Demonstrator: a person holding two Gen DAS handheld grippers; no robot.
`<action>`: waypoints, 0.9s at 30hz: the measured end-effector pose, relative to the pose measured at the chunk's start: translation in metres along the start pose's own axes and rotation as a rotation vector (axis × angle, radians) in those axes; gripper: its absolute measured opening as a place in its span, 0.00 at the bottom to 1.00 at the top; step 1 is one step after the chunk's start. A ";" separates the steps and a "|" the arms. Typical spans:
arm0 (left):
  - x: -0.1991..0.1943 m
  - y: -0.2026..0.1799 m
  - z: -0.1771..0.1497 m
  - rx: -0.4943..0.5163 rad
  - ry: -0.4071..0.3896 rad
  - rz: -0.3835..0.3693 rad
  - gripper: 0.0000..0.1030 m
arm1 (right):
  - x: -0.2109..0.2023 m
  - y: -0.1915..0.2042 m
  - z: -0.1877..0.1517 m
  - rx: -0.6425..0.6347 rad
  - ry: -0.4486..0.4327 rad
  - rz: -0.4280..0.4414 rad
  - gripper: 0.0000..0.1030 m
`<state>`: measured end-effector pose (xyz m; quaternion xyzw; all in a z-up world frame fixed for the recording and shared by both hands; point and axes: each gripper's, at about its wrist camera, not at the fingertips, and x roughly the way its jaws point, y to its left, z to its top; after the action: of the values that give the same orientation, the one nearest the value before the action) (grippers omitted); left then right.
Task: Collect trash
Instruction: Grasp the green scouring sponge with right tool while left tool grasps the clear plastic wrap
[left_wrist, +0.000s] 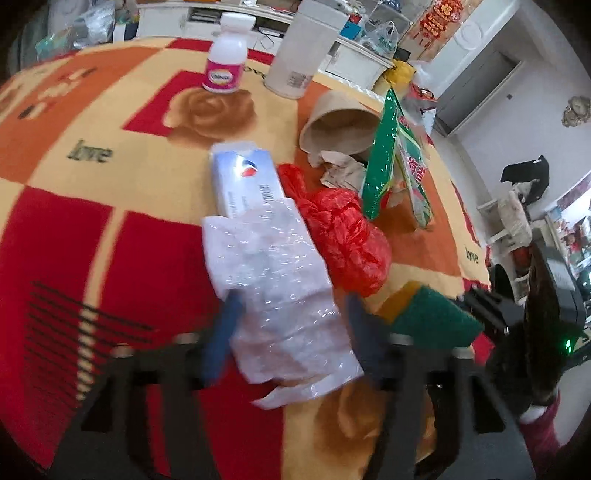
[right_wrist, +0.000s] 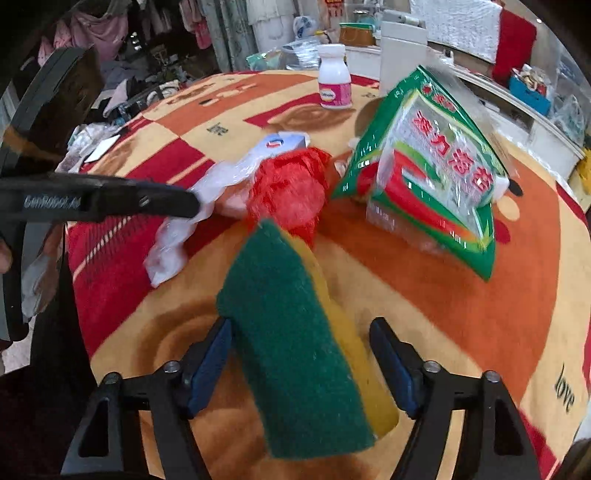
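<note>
Clearly legible, "love" is woven into the red, orange and yellow cloth (left_wrist: 110, 122) covering the surface, and "GenRobot.AI" is moulded on the left gripper's side as the right wrist view shows it. One white bottle (left_wrist: 225, 55) with a pink label stands at the far edge beside one tall white canister (left_wrist: 301, 51). One green packet (right_wrist: 432, 166) carries red Chinese characters. One blue-white box (left_wrist: 243, 177), one red plastic bag (left_wrist: 343, 229) and one paper cup (left_wrist: 340, 125) on its side lie mid-cloth. Tilted downward, the left gripper (left_wrist: 291, 321) has its fingers apart around one crumpled clear wrapper (left_wrist: 280, 280). The right gripper (right_wrist: 301, 365), also angled down, has its fingers spread around one green-and-yellow sponge (right_wrist: 291, 332); whether either pair presses its item I cannot tell.
</note>
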<state>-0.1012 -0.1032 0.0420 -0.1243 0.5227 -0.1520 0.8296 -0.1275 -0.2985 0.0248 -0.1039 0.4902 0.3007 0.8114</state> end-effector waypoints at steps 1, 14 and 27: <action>0.001 0.000 0.000 -0.002 -0.005 0.008 0.66 | -0.001 -0.002 -0.003 0.023 0.003 -0.011 0.69; 0.011 0.008 -0.007 -0.057 -0.054 0.118 0.69 | -0.036 -0.016 -0.002 0.053 -0.096 0.001 0.90; 0.001 0.016 -0.010 -0.067 -0.069 0.120 0.36 | -0.007 -0.018 -0.004 0.034 -0.057 -0.011 0.69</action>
<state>-0.1075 -0.0892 0.0313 -0.1258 0.5050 -0.0800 0.8501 -0.1223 -0.3170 0.0265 -0.0844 0.4713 0.2907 0.8284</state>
